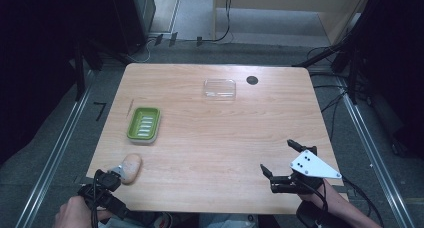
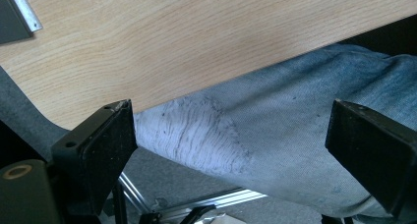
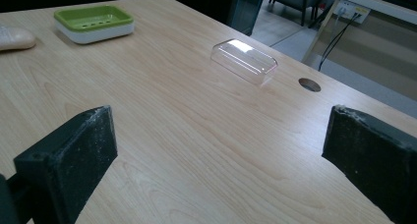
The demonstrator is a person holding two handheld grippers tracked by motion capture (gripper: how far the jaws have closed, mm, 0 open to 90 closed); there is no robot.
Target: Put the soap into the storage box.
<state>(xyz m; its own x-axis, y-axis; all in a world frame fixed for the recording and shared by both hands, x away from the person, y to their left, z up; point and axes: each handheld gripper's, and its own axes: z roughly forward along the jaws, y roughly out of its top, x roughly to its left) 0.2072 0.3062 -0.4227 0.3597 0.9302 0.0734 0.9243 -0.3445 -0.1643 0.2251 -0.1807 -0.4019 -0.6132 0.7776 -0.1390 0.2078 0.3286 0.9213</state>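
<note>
A green soap dish (image 1: 143, 124) (image 3: 93, 22) with a white base sits on the left half of the wooden table (image 1: 210, 148). A beige soap bar (image 1: 131, 167) (image 3: 14, 37) lies near the front left corner. A clear plastic lid (image 1: 219, 88) (image 3: 243, 59) rests toward the far side. My left gripper (image 1: 106, 182) (image 2: 231, 116) hovers at the front left edge just beside the soap, jaws wide apart, nothing between them. Beyond its jaws are the table edge and a jeans-clad leg (image 2: 275, 135). My right gripper (image 1: 277, 156) (image 3: 221, 130) is open over the front right of the table.
A round cable hole (image 1: 252, 80) (image 3: 309, 84) lies right of the lid. Bare wood spans the table's middle. Cables and metal rails run on the floor around the table; dark stands flank both sides.
</note>
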